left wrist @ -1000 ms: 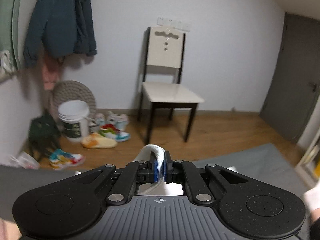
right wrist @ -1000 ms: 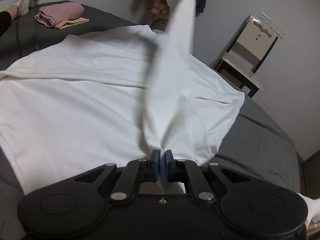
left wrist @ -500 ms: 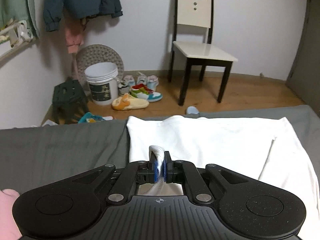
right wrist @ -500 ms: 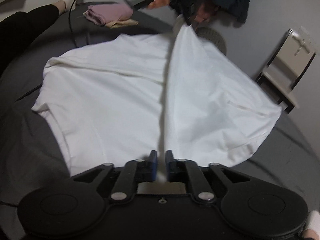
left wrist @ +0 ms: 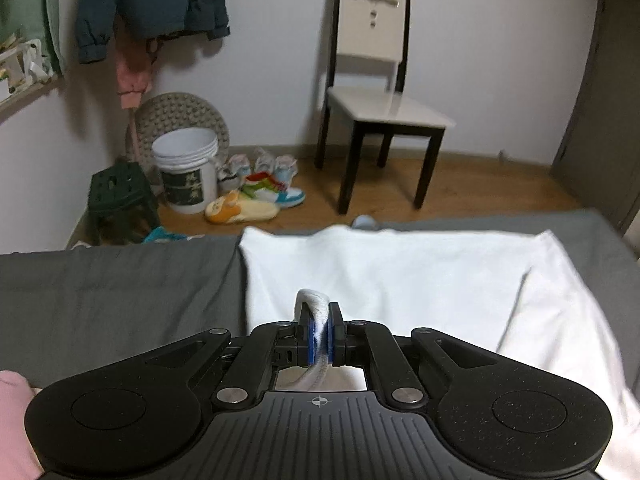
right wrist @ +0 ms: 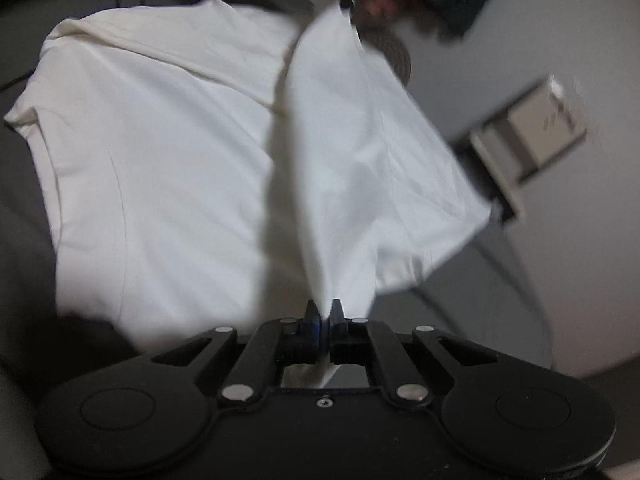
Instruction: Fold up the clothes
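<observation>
Pinching a white shirt [left wrist: 400, 276] over the grey bed [left wrist: 120, 280], both grippers, left [left wrist: 319, 340] and right [right wrist: 325, 330], grip its edges.

bare grey bedsheet [left wrist: 120, 288] left of shirt [left wrist: 400, 272] lies open.

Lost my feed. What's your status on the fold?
Left tool shut on white shirt. Right tool shut on its other edge, fold lifted. Nothing in the way.

A home bedroom: grey bed [left wrist: 112, 280], hung jacket [left wrist: 152, 0], shoes [left wrist: 268, 188]
</observation>
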`<state>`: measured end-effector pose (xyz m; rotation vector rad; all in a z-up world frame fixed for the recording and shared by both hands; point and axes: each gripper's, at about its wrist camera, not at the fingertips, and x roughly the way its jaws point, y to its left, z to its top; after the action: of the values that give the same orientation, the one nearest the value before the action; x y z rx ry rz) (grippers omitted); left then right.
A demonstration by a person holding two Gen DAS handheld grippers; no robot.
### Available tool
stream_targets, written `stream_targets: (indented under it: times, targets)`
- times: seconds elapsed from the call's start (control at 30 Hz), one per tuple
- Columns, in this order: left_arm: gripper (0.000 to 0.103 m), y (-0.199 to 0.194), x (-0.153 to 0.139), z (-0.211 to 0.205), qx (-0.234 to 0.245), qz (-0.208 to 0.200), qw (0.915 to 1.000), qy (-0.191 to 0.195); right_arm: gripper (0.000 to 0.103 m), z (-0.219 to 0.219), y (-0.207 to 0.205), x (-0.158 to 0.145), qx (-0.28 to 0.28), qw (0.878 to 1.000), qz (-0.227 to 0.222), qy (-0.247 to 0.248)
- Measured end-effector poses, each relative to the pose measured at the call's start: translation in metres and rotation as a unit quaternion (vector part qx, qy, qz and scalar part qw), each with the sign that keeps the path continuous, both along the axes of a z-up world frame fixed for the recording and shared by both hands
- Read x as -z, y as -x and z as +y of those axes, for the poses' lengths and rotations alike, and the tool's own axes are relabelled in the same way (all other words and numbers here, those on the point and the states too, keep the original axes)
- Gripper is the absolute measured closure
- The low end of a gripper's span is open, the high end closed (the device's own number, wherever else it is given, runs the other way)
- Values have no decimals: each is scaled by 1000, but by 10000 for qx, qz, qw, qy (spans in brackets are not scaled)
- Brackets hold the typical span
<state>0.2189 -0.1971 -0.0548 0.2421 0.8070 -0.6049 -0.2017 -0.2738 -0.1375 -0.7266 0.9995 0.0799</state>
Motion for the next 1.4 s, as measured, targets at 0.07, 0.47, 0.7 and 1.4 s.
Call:
stream_targets:
  times: [0.07,0.47,0.7,1.4]
  targets:
    - [98,2,4,-1,113,50,9999,-89,98,-4,1,-1,36,9999,168,-23]
    - [90,-1,16,17,631,899,9931,-419,40,-71,-10,-82,643,9615,-293,-2656]
    - [46,-11,-4,50,-28,809,9948,611,40,-101,-32,-84,984,8906,-721,-4381]
    - [96,156,20,-33,3543,-141,9342,-388,37,-106,-16,-54,1448,8523,-454,-5006]
